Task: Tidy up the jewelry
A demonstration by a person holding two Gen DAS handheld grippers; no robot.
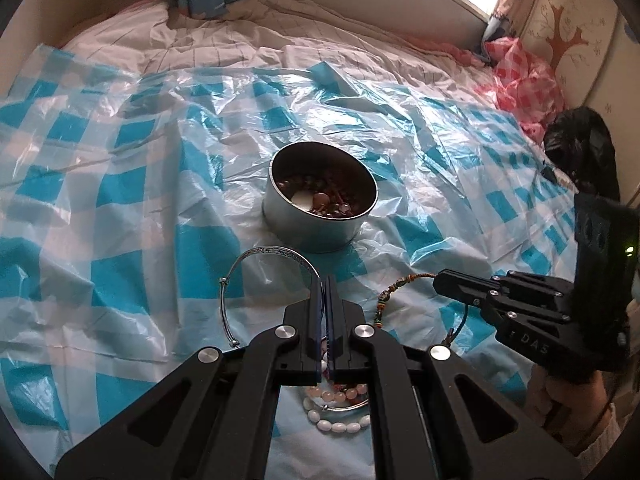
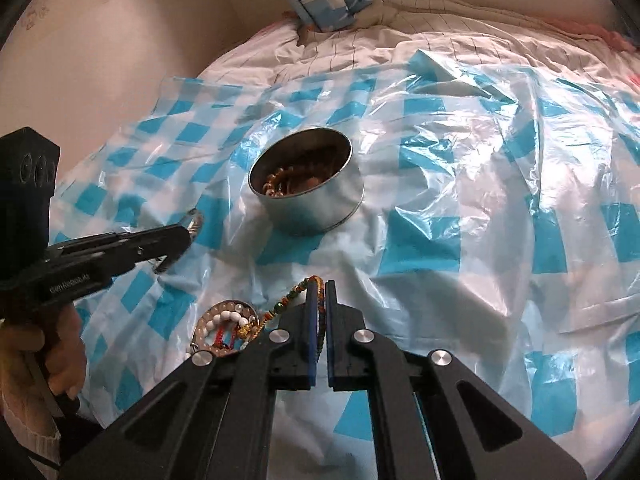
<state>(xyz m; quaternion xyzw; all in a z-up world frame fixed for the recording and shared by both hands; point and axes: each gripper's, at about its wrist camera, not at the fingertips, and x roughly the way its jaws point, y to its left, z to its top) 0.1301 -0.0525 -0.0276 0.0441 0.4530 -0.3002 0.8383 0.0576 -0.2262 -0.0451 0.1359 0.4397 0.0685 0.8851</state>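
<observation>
1. Jewelry lies on a blue-and-white checked plastic sheet (image 1: 152,128) spread over a bed (image 1: 224,40); a round metal tin (image 1: 320,196) near the sheet's middle holds brown and pale beads.
2. The left tongs (image 1: 325,280) are clamped on a thin engraved silver bangle (image 1: 276,251), which stands up off the sheet.
3. The right tongs (image 2: 319,285) are pinched on a braided cord bracelet (image 2: 296,294) with green, orange and gold beads.
4. Toward the sheet's near edge, a small pile (image 2: 224,328) of white and pink bead strands and a red cord sits partly behind the tongs' arms; its items are hard to separate.
5. The plastic is glossy and crumpled; the bedding beneath looks soft and quilted.
</observation>
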